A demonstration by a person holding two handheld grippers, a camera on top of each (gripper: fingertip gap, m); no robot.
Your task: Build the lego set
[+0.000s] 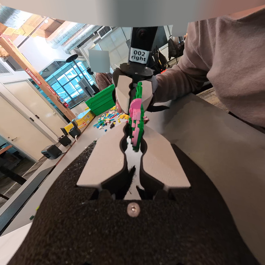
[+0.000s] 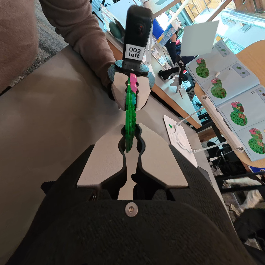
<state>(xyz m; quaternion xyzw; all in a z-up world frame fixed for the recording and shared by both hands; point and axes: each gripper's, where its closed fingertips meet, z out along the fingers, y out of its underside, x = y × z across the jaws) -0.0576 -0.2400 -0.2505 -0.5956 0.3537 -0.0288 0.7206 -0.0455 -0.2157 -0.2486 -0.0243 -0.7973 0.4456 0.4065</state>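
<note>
A flat green lego build [image 1: 141, 114] with pink bricks on one face is held edge-on above the grey table [image 1: 200, 136], between both grippers. My left gripper [image 1: 135, 129] is shut on its near end. My right gripper [image 1: 134, 109] faces it and is shut on the far end. In the right wrist view the build [image 2: 130, 116] runs from my right gripper [image 2: 130, 126], shut on its green end, to the left gripper [image 2: 130, 108], shut on the end with pink bricks. Both are held in a person's hands with brown sleeves.
A pile of loose coloured bricks [image 1: 109, 119], stacked green bins [image 1: 101, 100] and a yellow box [image 1: 84, 120] lie further along the table. Black chargers [image 1: 51, 151] sit on its left edge. An open instruction booklet [image 2: 229, 100] stands on a white holder [image 2: 180, 137] to the right. Both grippers' tips are close together, under 4 cm apart.
</note>
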